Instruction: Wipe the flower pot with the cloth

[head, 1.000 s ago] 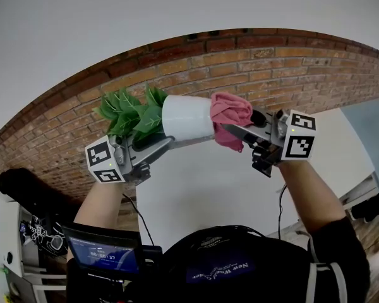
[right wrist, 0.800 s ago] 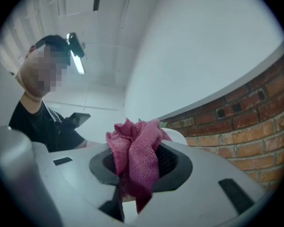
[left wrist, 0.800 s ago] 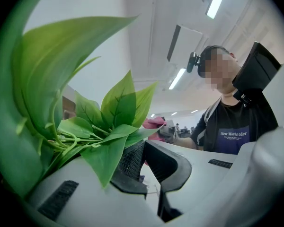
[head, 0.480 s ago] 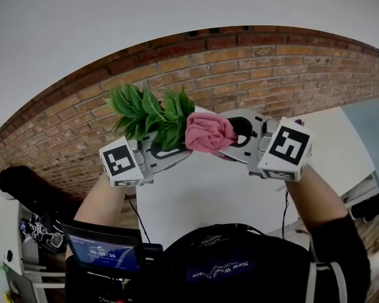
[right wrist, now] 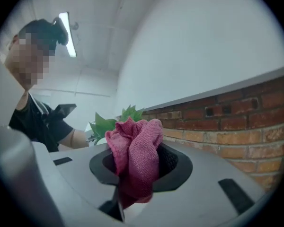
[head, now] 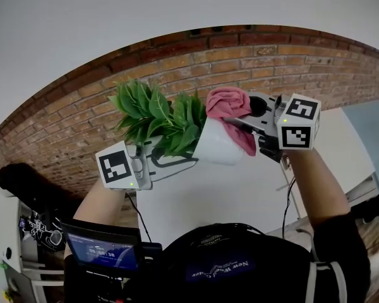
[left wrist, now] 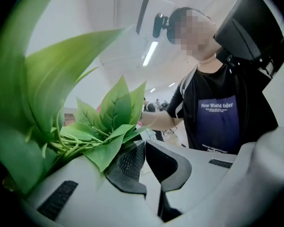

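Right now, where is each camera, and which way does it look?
Head view: worn on the head, looking down at the pot, plant and cloth; forearms, chest, left gripper and right gripper show.
Left gripper view: on the left gripper, looking along its jaws, past the plant, back at the person; shirt and one arm show.
Right gripper view: on the right gripper, looking over the clamped cloth toward the plant and wall; shirt and arm at left.
Shared: both gripper views see the plant and the person.
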`<state>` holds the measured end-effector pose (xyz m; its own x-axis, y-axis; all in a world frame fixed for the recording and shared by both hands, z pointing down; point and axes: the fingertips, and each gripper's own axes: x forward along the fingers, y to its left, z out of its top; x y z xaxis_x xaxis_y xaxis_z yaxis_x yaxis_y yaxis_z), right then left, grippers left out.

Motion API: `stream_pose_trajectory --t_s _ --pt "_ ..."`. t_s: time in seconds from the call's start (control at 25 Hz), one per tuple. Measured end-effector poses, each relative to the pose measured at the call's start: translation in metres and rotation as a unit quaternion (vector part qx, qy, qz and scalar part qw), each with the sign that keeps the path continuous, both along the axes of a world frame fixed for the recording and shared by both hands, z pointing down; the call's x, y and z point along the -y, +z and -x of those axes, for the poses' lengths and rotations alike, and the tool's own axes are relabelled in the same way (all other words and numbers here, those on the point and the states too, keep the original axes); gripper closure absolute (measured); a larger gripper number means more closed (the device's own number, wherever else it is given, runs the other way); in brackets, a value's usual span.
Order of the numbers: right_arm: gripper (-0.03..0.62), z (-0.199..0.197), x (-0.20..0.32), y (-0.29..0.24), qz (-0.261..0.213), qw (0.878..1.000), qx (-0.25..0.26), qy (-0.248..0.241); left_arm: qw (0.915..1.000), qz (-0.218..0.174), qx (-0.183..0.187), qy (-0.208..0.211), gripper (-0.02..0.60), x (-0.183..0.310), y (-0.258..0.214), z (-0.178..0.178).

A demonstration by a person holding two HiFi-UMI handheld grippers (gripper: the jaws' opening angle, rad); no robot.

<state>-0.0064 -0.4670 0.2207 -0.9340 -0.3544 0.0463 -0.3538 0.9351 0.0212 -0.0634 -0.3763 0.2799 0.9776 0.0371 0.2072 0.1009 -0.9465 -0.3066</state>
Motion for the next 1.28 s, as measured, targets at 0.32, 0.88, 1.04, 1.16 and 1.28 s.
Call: stream_pose_trajectory --t_s 0.32,0.88,1.04,1.16,1.28 --pt "0.485 -0.017 0.014 0.009 0.153 0.972 0.168 -0.059 0.996 0.026 -0.079 0.031 0.569 -0.004 -0.028 0.005" --pt "0.485 -0.002 0.011 0.043 0.219 0.95 0.208 -0.081 0.9803 0.086 -0.177 -0.014 0.572 0.029 -0.067 0.008" --pt "0.485 0.01 0.006 0.051 0.225 0.949 0.206 -0.078 0.9809 0.076 -0.175 -0.04 0.572 0.038 -0.064 0.011" --pt "0.485 0.014 0.003 0.056 0.226 0.95 0.202 -0.077 0.9818 0.068 -0.169 -0.053 0.572 0.041 -0.061 0.011" --pt "0.485 0.017 -0.003 0.06 0.219 0.954 0.19 -0.08 0.9818 0.064 -0.167 -0.063 0.572 0.046 -0.058 0.01"
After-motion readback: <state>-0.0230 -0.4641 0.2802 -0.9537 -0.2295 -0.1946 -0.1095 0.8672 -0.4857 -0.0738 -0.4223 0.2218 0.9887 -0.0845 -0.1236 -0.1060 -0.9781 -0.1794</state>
